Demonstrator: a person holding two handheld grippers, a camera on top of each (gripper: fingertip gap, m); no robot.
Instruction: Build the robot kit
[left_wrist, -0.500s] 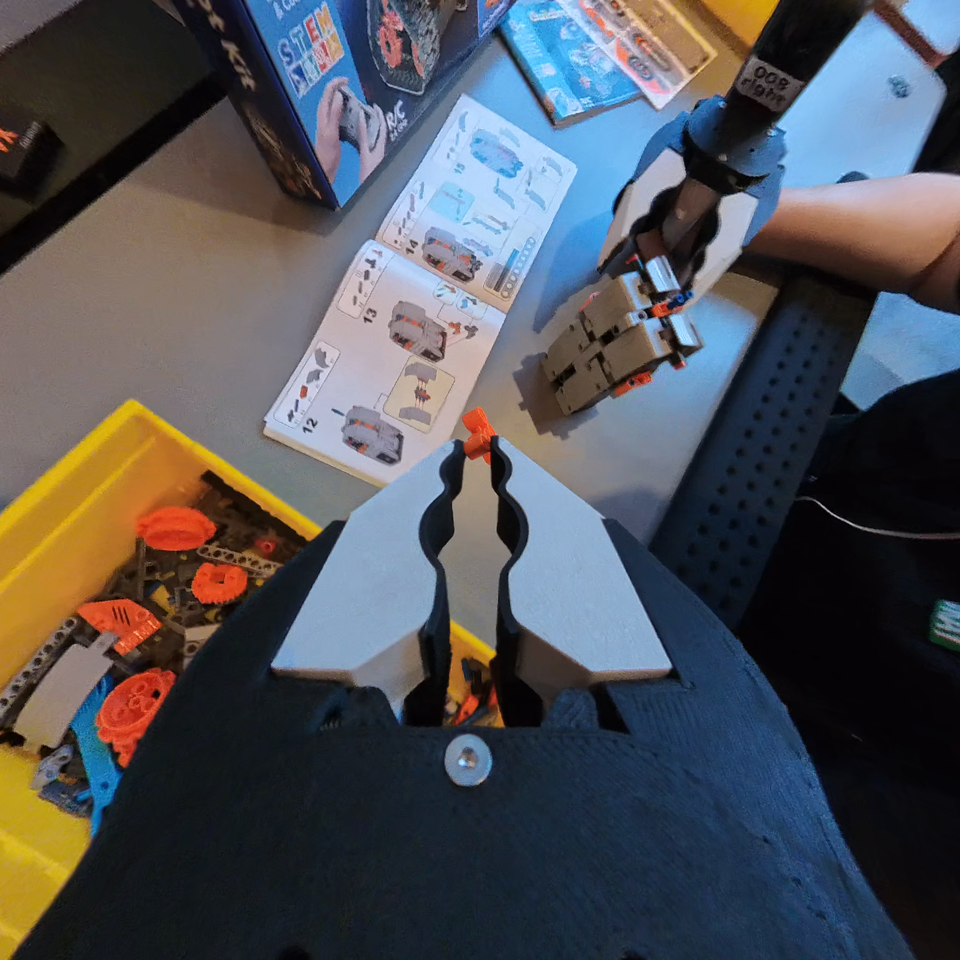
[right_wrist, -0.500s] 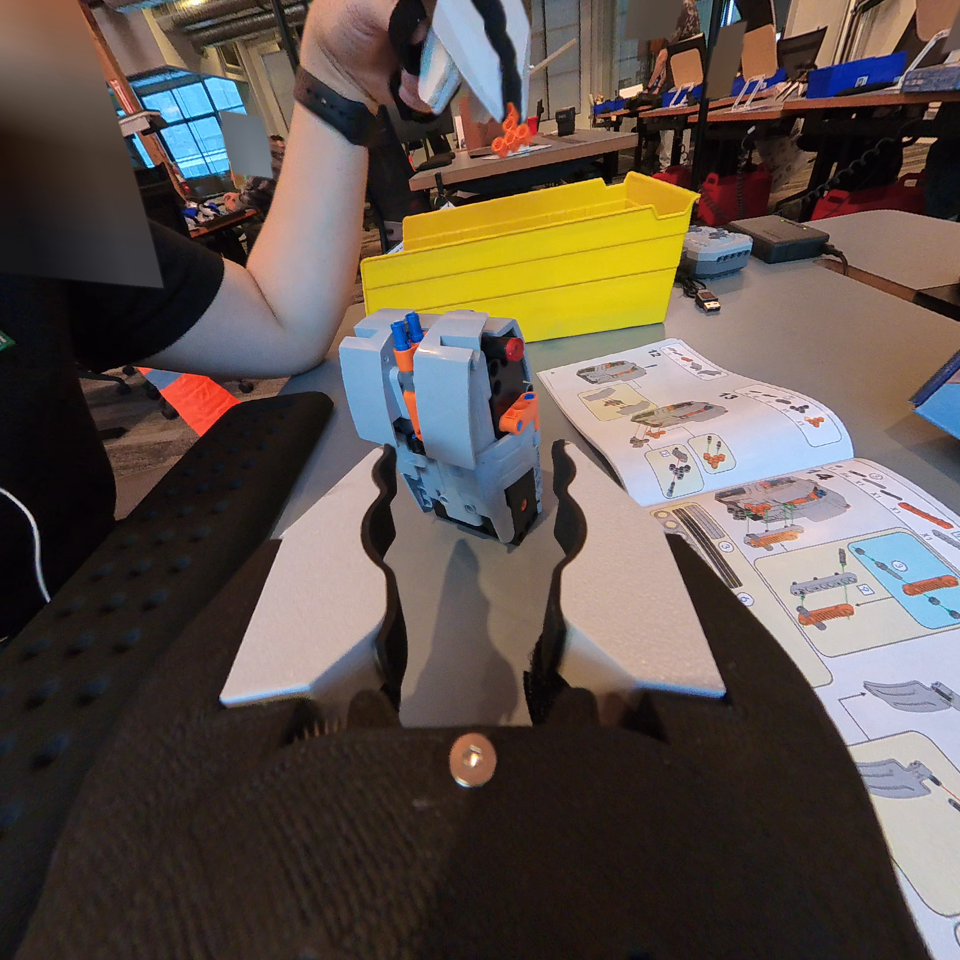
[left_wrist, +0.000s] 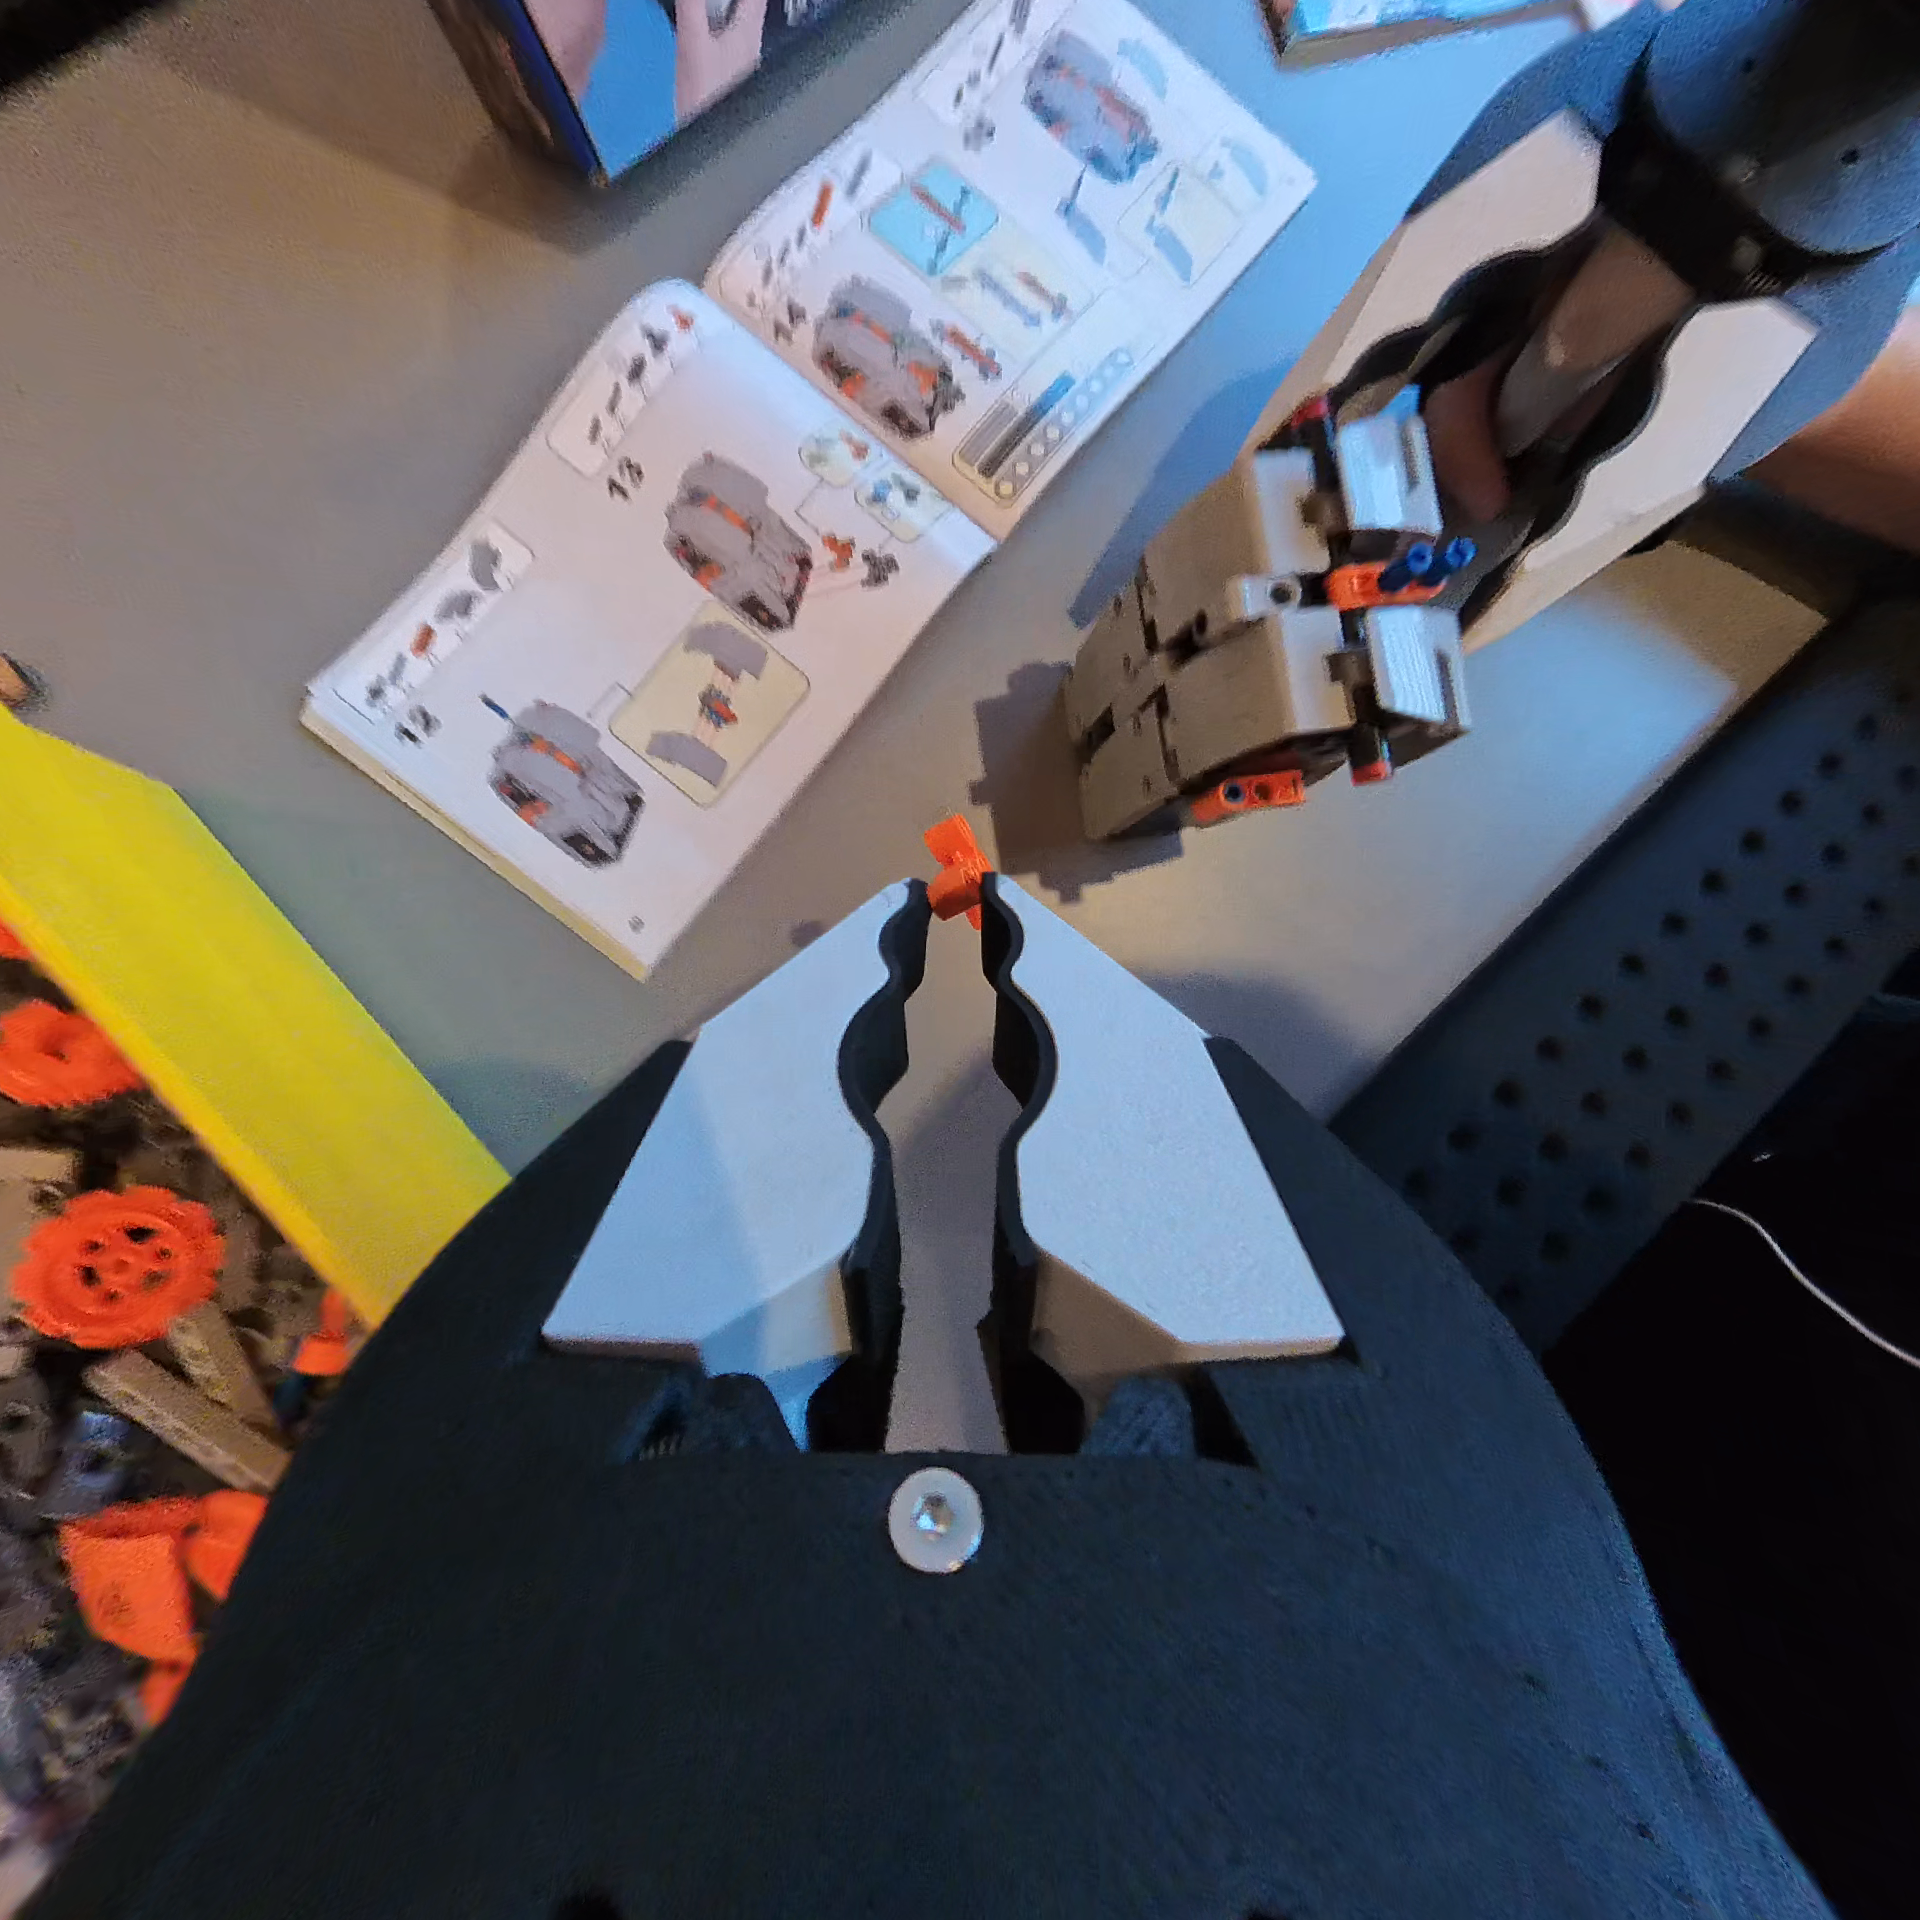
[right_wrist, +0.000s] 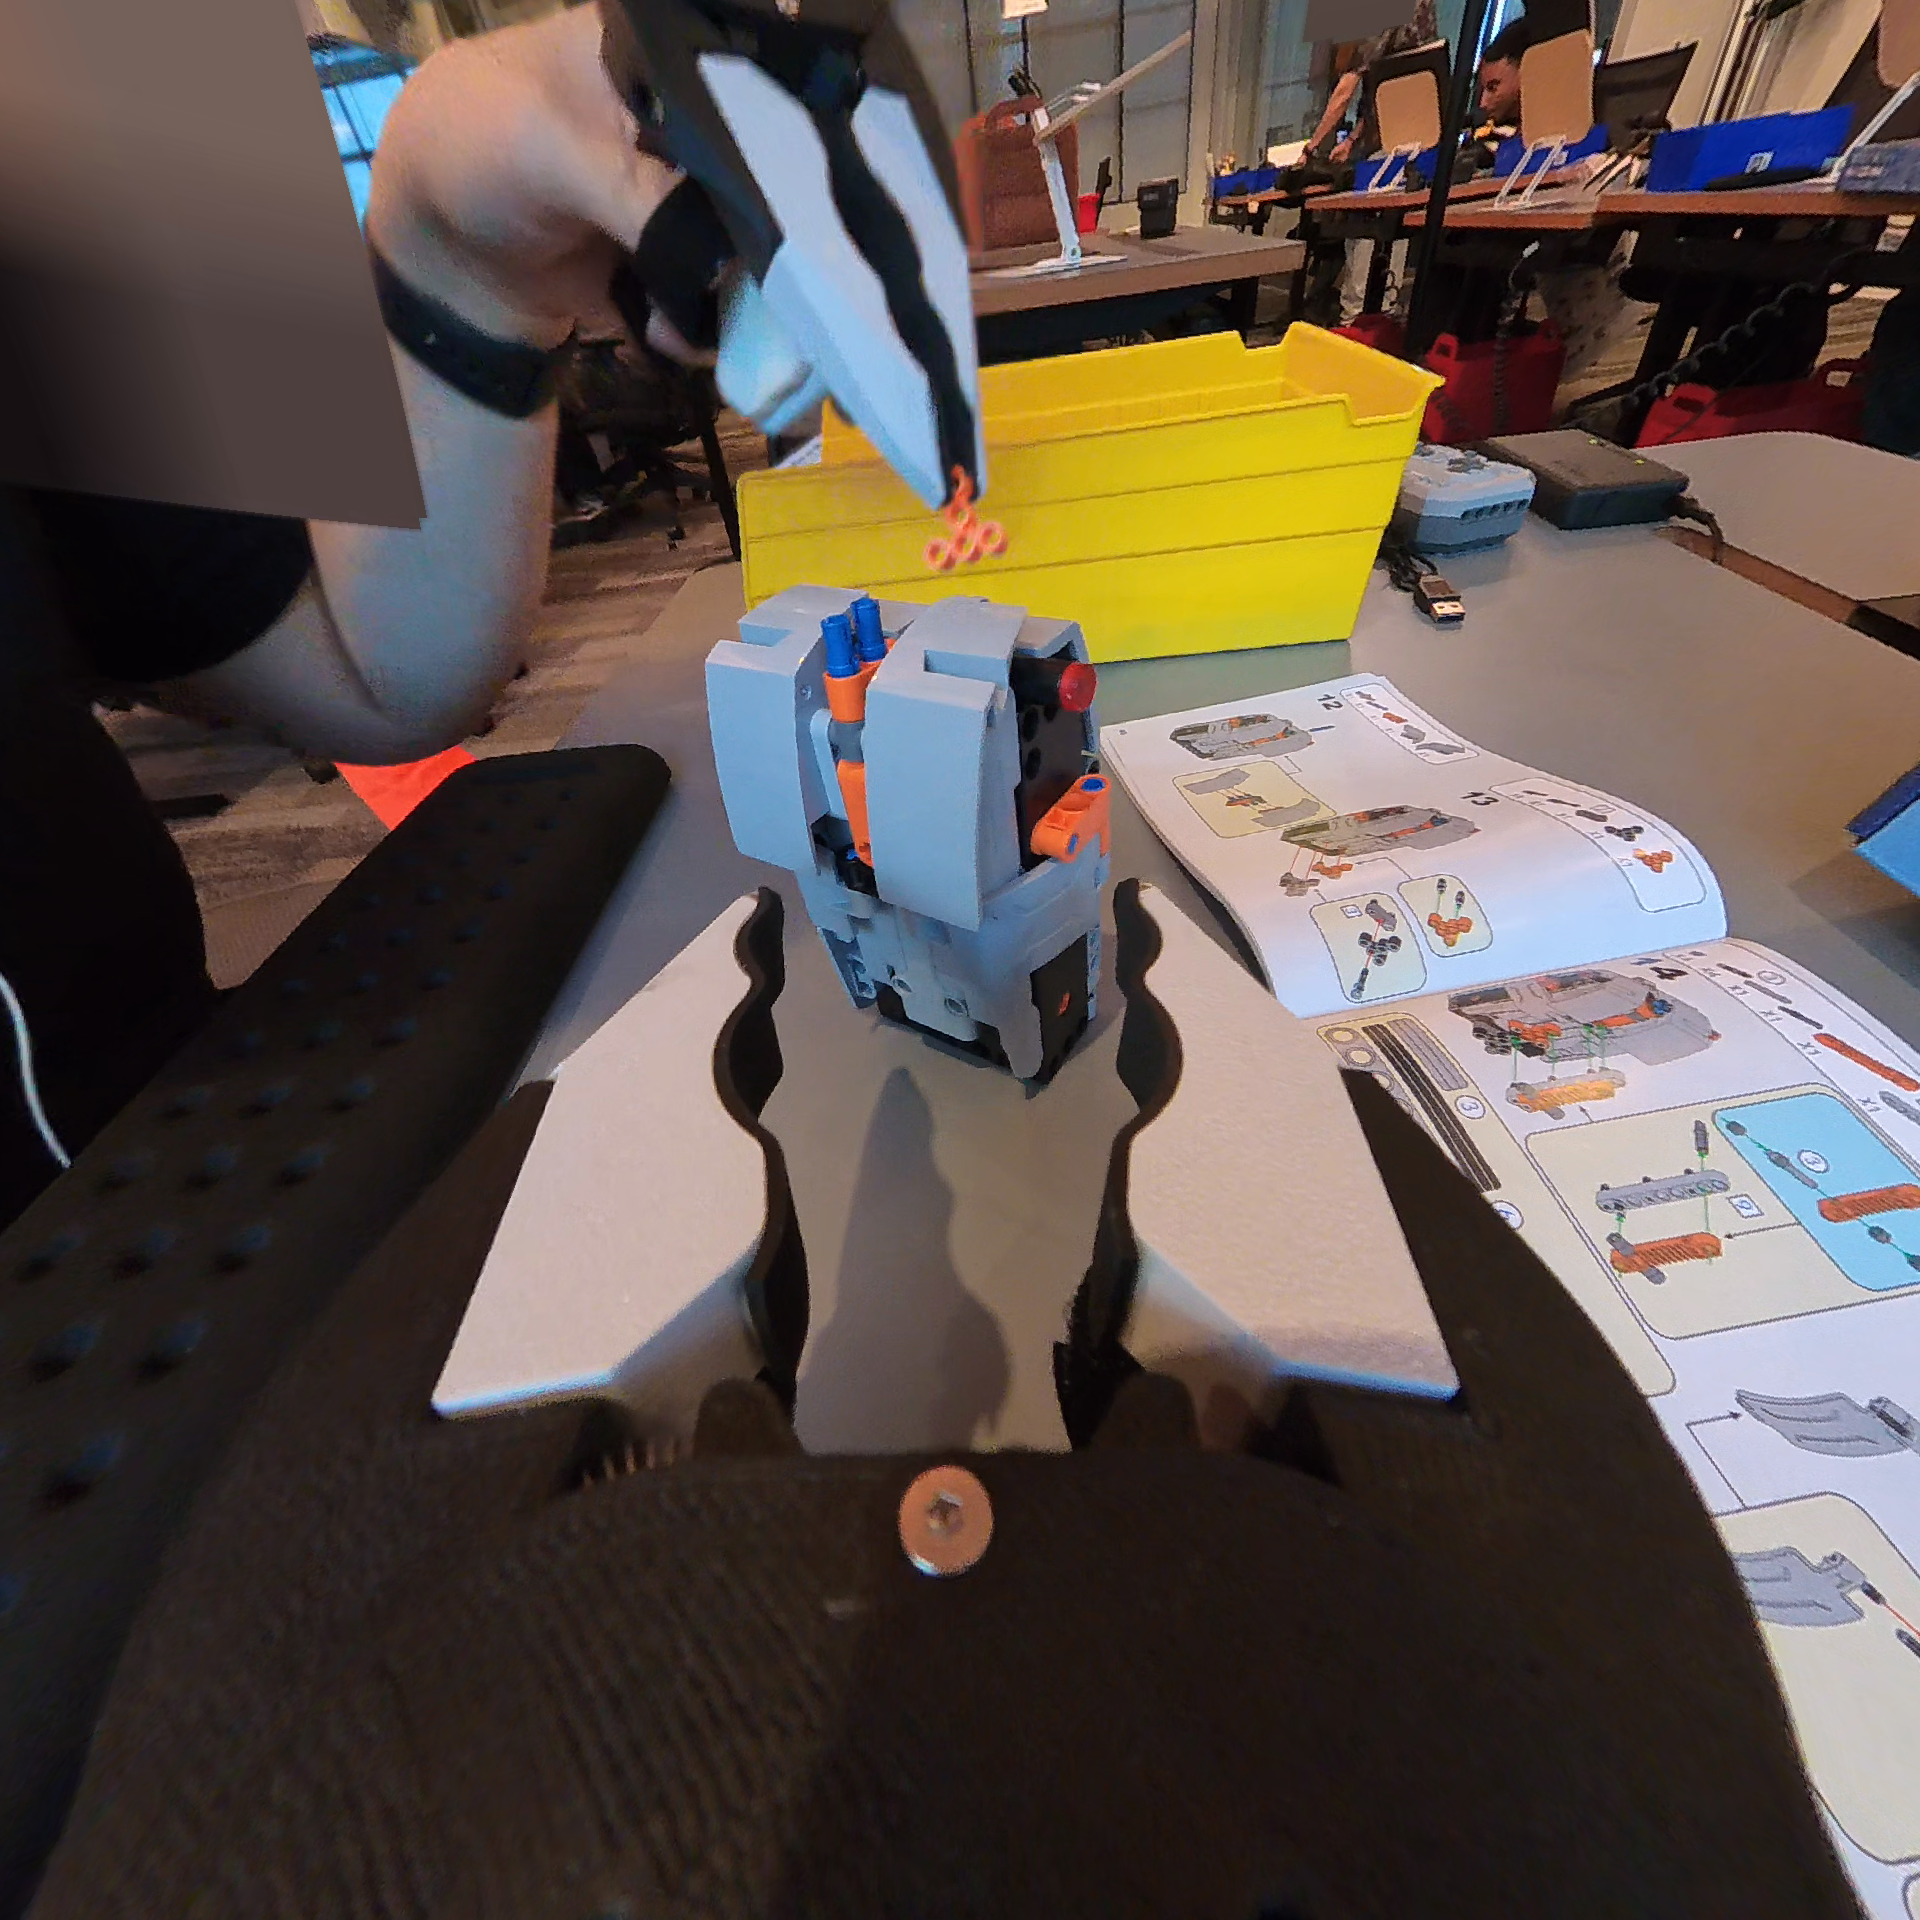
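A: Left gripper (left_wrist: 953, 891), nipped tight on a small orange plastic connector piece (left_wrist: 954, 862), hanging above the grey table (left_wrist: 312, 416).

B: Right gripper (right_wrist: 948, 925) spread wide around the upright grey-and-orange brick model (right_wrist: 914, 821), whether touching, can't tell.

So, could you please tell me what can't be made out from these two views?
- Yellow bin contents: left wrist view, blurred and cut off by the left edge.
- Grey model base: right wrist view, too close between the right gripper fingertips to judge contact.
- Booklet drawings: left wrist view, motion-blurred.

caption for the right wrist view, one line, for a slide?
Right gripper open around the base of an upright grey brick assembly; left gripper above it pinching a small orange connector.
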